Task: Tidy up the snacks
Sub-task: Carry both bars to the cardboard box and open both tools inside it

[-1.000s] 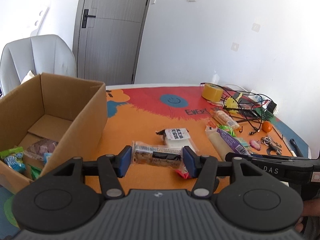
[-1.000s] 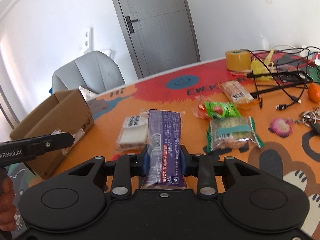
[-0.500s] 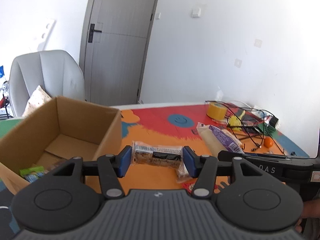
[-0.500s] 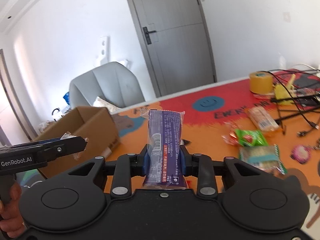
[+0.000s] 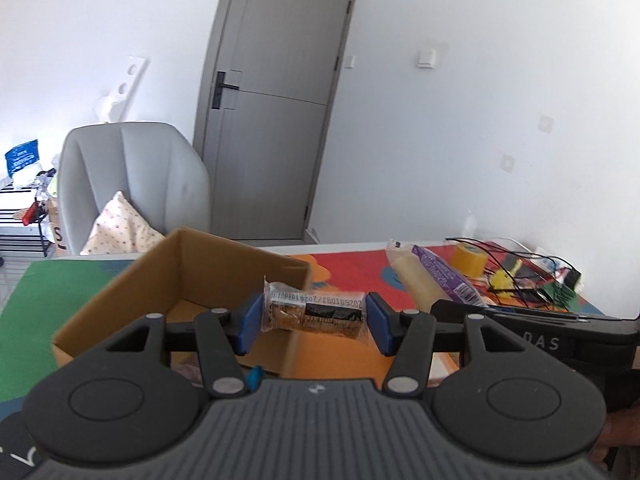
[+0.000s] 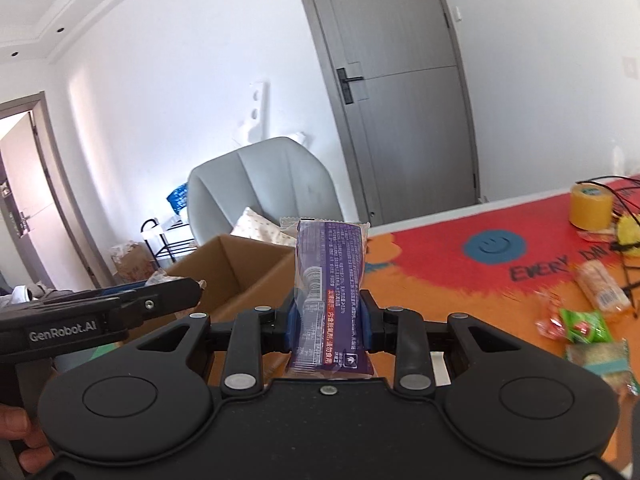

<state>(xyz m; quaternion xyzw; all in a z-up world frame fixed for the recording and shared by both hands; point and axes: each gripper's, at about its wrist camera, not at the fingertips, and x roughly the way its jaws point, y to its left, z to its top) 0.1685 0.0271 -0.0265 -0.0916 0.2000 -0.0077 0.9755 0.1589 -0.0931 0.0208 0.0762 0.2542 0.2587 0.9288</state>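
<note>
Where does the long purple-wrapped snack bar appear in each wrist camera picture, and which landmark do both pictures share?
Left wrist view: the long purple-wrapped snack bar sits right of centre, slanting up and to the left from the right tool, over the table.
Right wrist view: it stands centre frame, clamped between the right tool's blue pads.
Shared landmark: the open brown cardboard box; the yellow tape roll also shows in both.

box [image 5: 224, 264] on table [image 5: 344, 268], left end | chair [image 5: 132, 176] behind box | tape roll [image 6: 591, 205] far right
</note>
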